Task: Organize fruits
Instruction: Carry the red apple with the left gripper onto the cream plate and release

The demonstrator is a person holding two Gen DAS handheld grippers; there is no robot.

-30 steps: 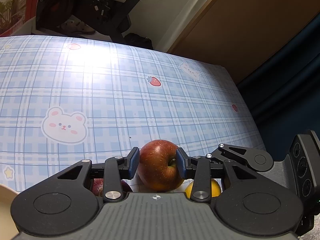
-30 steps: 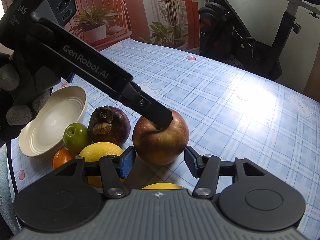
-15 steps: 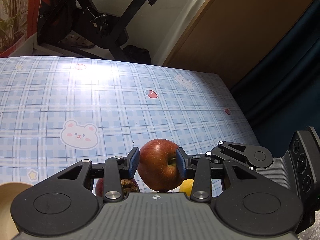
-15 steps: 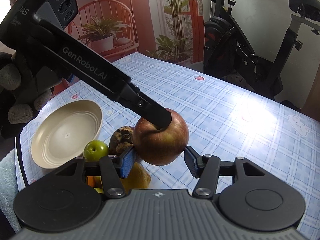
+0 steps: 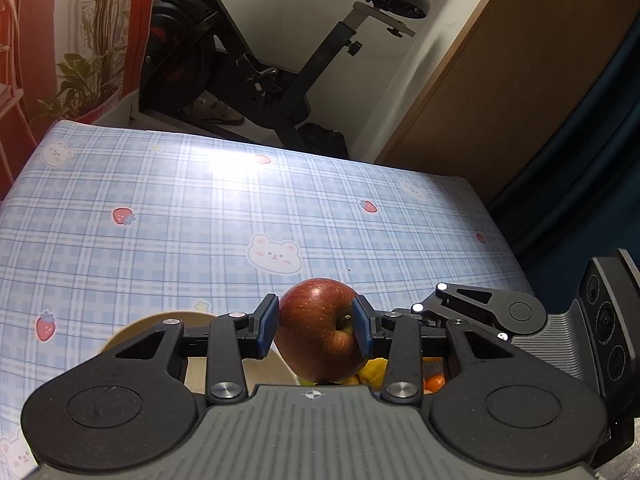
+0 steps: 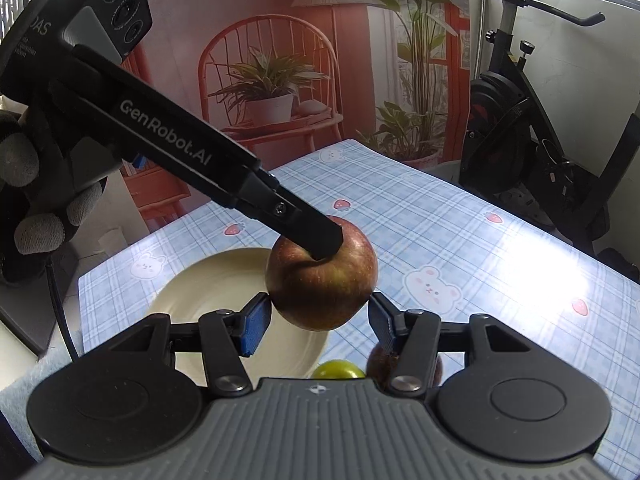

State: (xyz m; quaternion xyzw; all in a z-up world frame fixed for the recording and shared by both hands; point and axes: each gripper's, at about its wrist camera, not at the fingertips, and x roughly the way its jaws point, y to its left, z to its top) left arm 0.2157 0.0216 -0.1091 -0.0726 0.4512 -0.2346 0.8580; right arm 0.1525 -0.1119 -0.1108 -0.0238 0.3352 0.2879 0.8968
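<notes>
left gripper [image 5: 316, 324] is clamped on a red apple [image 5: 320, 330], blue pads pressed against both its sides, apple lifted clear of the bench [image 5: 200, 220]. right gripper [image 6: 318, 322] is partly open, pads just beside the apple's lower sides; contact cannot be told. cream plate [image 6: 192, 292] lies below-left; green fruit [image 6: 338, 370] near it.

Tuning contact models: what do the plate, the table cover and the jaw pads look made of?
Plate: cream, smooth with a soft sheen; ceramic or melamine, can't tell which.
Table cover: glossy printed sheet, likely vinyl or oilcloth; it throws back a strong glare patch.
Pads: blue, matte, probably rubber or foam; the texture is too small to read.
</notes>
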